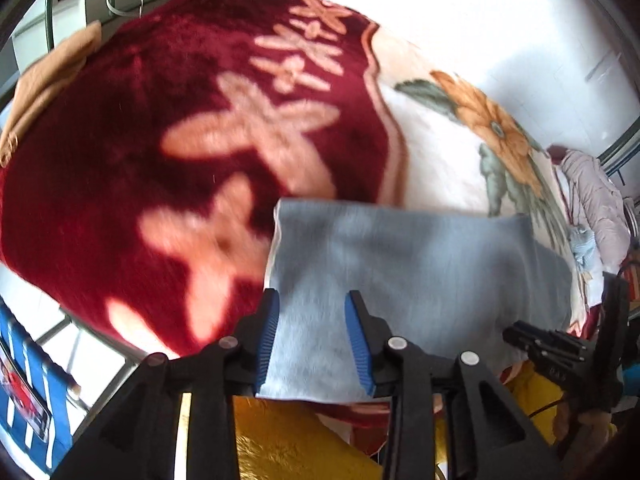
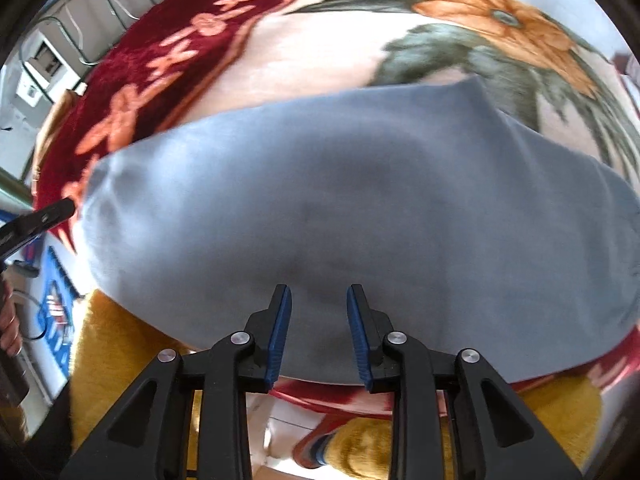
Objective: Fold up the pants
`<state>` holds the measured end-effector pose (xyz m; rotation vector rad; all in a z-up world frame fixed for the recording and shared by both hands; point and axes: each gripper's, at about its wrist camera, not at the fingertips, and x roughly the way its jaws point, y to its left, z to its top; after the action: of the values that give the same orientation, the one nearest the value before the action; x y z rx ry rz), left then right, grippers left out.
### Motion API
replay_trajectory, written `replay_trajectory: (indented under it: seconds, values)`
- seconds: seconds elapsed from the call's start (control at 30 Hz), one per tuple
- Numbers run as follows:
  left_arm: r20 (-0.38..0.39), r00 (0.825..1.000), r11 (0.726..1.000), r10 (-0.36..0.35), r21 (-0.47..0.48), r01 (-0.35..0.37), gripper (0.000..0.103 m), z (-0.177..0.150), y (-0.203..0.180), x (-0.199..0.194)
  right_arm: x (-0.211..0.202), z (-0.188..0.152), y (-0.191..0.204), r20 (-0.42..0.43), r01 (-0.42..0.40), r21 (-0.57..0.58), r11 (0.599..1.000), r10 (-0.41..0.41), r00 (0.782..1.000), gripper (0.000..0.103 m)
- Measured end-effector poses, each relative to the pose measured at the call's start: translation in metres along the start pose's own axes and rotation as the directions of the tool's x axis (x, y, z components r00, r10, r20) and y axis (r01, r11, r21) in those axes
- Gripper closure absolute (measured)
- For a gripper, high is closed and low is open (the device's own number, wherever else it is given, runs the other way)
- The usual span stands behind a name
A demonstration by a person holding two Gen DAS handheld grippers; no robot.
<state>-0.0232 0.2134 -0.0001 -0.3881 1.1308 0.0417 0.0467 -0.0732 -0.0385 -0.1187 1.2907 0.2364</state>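
Note:
Folded grey-blue pants (image 1: 400, 264) lie flat on a plush red and cream flowered blanket (image 1: 160, 120), near its front edge. My left gripper (image 1: 312, 296) hangs over the pants' near left corner. Its blue pads stand apart with the cloth lying under them, not pinched. In the right wrist view the pants (image 2: 340, 200) fill the middle of the blanket (image 2: 320, 52). My right gripper (image 2: 318, 290) is open above their near edge, with nothing pressed between its pads. A black finger (image 2: 44, 216) of the left gripper shows at the pants' left end.
A tan cloth (image 1: 52, 76) lies at the blanket's far left. A pale pink jacket (image 1: 592, 208) is heaped at the right. A person's fuzzy yellow garment (image 1: 288, 440) is just below the blanket's front edge. A blue and white striped item (image 1: 32, 380) sits low left.

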Motion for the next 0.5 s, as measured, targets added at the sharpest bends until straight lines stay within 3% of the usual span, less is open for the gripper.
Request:
replay_trajectory:
  seconds: [0.13, 0.5]
  values:
    - [-0.018, 0.998, 0.998, 0.057, -0.016, -0.057, 0.067, -0.010, 0.006, 0.015, 0.015, -0.006, -0.009, -0.022, 0.009, 0.008, 1.000, -0.009, 1.000, 0.070]
    - [0.019, 0.998, 0.999, 0.053, -0.009, -0.053, 0.061, -0.014, 0.007, 0.015, 0.019, -0.010, -0.018, 0.018, -0.049, 0.053, 0.997, 0.048, 0.999, 0.061]
